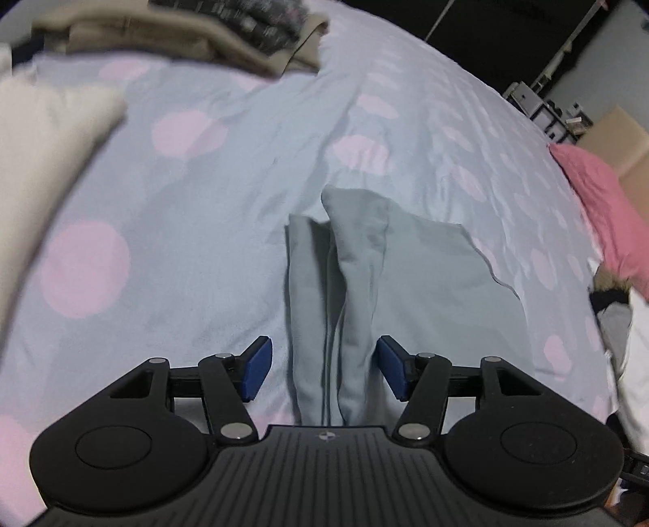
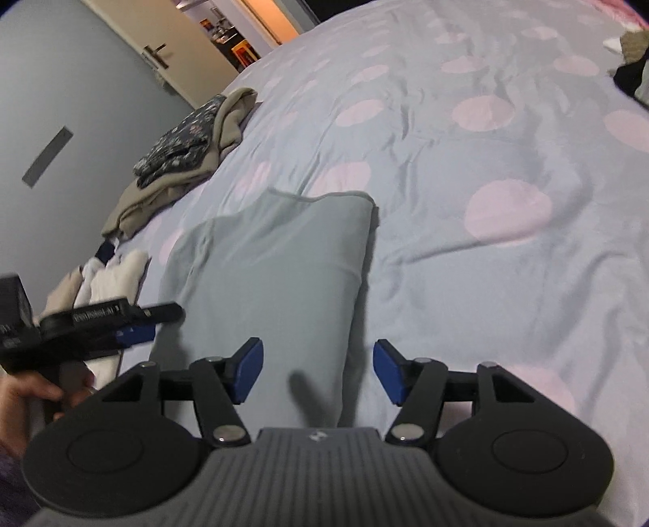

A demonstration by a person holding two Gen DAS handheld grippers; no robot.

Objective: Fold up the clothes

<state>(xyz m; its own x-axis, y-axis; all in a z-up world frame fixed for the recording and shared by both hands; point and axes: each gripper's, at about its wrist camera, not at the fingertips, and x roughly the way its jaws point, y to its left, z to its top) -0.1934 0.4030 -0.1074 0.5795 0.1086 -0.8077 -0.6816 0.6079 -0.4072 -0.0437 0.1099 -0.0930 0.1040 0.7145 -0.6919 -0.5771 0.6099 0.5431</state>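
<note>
Grey-green garment spread on the dotted bedspread

The right gripper hovers over the garment's near end, blue pads apart, touching nothing. Left of the garment, a hand holds the left gripper; beyond the garment's far-left corner lies a beige clothes pile.

Both cams ride on the handheld claws, fisheye, tilted down at the bed, close above it. Left wrist view looks along the left claw toward the frame-top clothes pile. Right wrist view looks along the right claw; the left claw shows at frame left. Shared: grey-green garment, dotted cover, that pile.
</note>
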